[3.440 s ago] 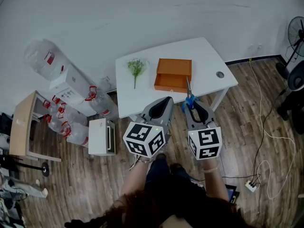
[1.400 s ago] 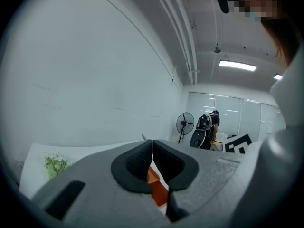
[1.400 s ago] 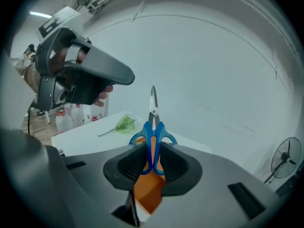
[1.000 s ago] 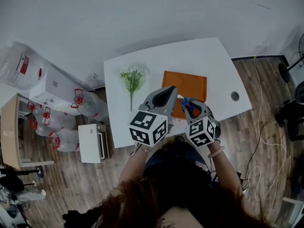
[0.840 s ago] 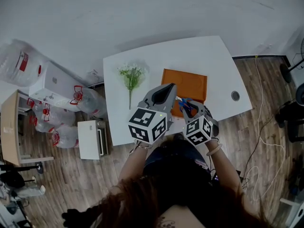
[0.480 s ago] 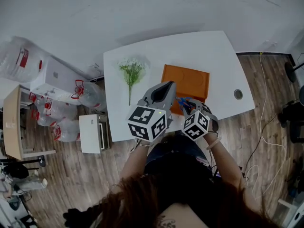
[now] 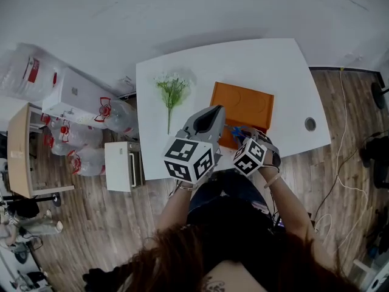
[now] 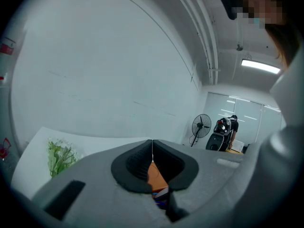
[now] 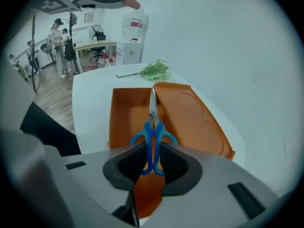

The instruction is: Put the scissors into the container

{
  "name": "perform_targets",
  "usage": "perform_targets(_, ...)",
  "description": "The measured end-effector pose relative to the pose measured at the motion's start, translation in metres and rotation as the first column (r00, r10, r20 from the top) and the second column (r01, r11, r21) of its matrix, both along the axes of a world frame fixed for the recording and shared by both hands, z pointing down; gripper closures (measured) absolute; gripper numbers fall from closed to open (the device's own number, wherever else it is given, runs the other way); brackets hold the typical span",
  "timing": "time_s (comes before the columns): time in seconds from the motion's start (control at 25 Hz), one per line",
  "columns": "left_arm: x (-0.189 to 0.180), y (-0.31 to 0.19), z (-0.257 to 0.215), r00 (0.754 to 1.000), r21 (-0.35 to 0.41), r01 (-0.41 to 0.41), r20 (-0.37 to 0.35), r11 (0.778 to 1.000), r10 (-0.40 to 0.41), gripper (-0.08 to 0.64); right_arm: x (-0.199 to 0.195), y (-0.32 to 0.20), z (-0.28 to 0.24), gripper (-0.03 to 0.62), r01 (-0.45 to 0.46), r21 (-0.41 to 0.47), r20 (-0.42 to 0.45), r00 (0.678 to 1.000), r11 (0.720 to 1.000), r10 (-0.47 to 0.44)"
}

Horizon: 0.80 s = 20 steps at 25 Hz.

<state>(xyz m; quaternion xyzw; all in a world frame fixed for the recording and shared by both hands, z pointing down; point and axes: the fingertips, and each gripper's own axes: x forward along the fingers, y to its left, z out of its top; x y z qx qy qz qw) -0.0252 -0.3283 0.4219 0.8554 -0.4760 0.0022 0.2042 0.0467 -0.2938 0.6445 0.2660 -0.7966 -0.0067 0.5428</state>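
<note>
**Operator:** Where are the scissors?

**Spotter:** In your right gripper [image 9: 153,156]. Its jaws are clamped on the blue handle loops of the scissors [image 9: 153,136]. The blades point away from you, out over the orange container [image 9: 187,118]. They line up with the ridge between its sunken left part and its raised right part. I can't tell whether the tip touches the orange surface or hangs just above it.

**Operator:** And my left?

**Spotter:** Your left gripper [image 8: 152,146] is closed, pad against pad, gripping no object. A sliver of orange and blue shows through the gap below the pads. In the head view it hangs just beside your right gripper, on its left, and its nose covers part of the container's near-left edge.

**Operator:** What else is around?

**Spotter:** The white table [image 7: 267,66] carries a green flower sprig [image 7: 172,90] left of the container, apart from it. There is a round cable hole [image 7: 310,124] near the table's right edge. On the floor to your left are water bottles [image 7: 88,160], a white carton [image 7: 73,96], a small white cabinet [image 7: 123,166] and a wooden side table [image 7: 18,148]. In the right gripper view, a person [image 9: 59,44] stands far behind the sprig, next to a desk [image 9: 97,45] and a fan [image 9: 97,31].
</note>
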Motion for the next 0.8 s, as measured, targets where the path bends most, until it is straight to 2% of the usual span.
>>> perform_targets(0.44, -0.013, -0.004, 0.010, 0.999, -0.033, 0.042, -0.007, 0.999, -0.042, 0.543, -0.006, -0.003, 0.024, 0.515, 0.006, -0.092, -0.068, 0.998, 0.996, -0.012)
perform_targets(0.8, -0.022, -0.006, 0.014, 0.998, -0.047, 0.062, -0.015, 0.997, -0.063, 0.543, -0.007, -0.005, 0.036, 0.515, -0.008, -0.126, -0.099, 0.995, 0.992, -0.005)
